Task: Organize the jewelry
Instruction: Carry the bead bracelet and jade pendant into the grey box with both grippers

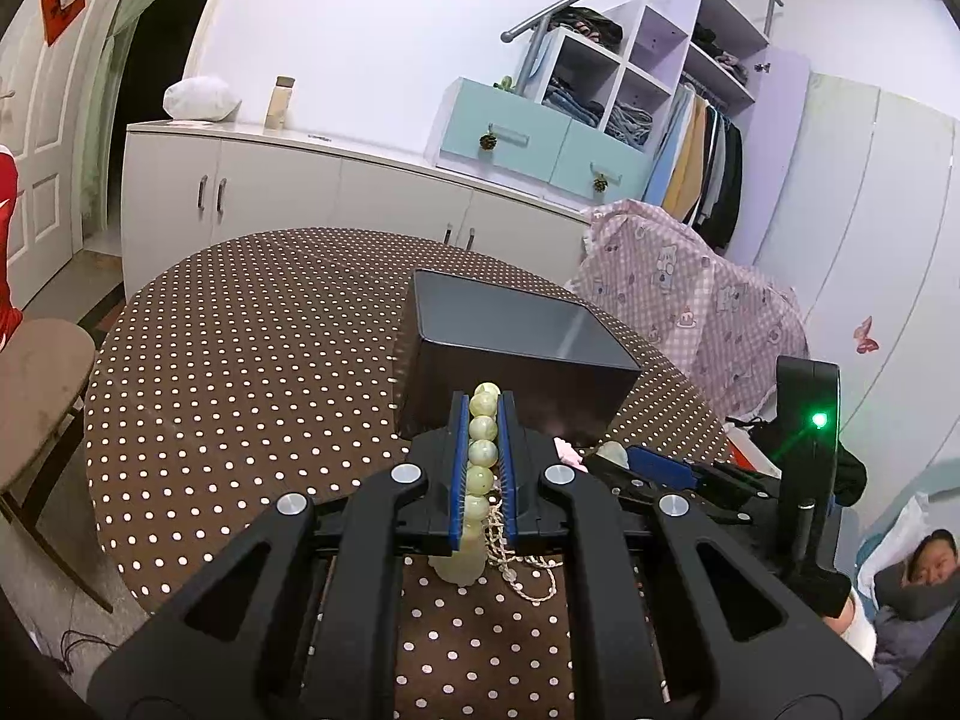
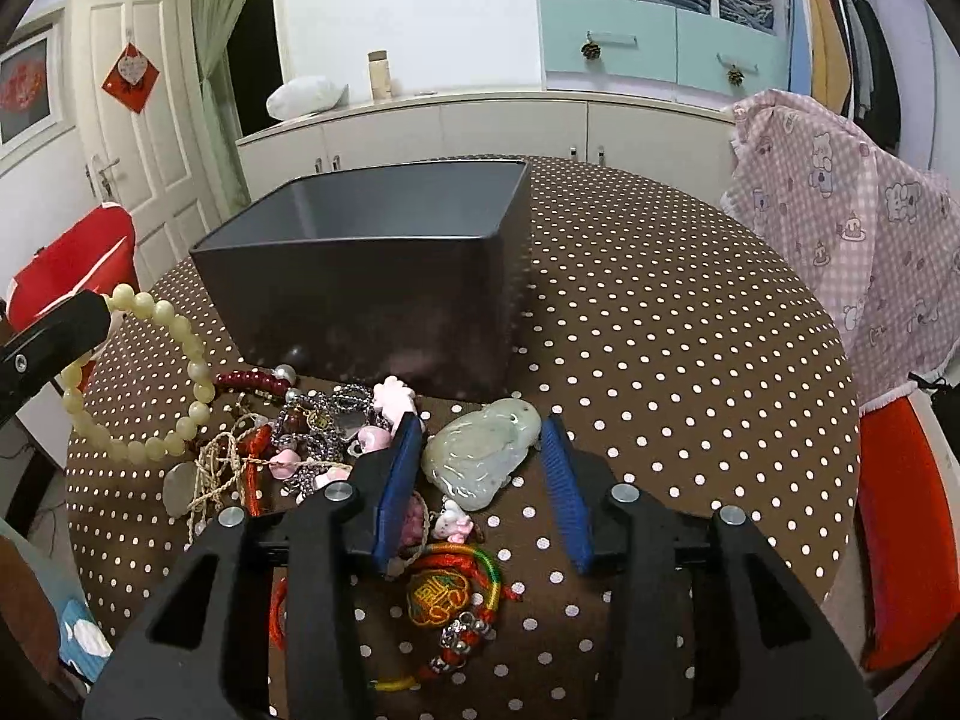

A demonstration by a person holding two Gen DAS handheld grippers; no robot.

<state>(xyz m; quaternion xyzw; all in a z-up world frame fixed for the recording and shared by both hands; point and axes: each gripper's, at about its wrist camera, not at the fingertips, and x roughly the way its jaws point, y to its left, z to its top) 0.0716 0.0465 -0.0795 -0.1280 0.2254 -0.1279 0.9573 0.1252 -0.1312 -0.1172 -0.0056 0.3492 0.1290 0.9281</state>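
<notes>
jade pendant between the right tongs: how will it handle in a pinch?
The jade pendant looks stiff and polished, so probably slippery against the pads. Flat and lumpy, it likely won't roll. Carved stone may chip if dropped into the box.

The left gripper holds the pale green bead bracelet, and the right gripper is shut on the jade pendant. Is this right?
Not quite. The left gripper does clamp the pale green bead bracelet, but the right wrist view shows the right gripper open: the jade pendant lies on the table between its blue pads, not squeezed.
</notes>
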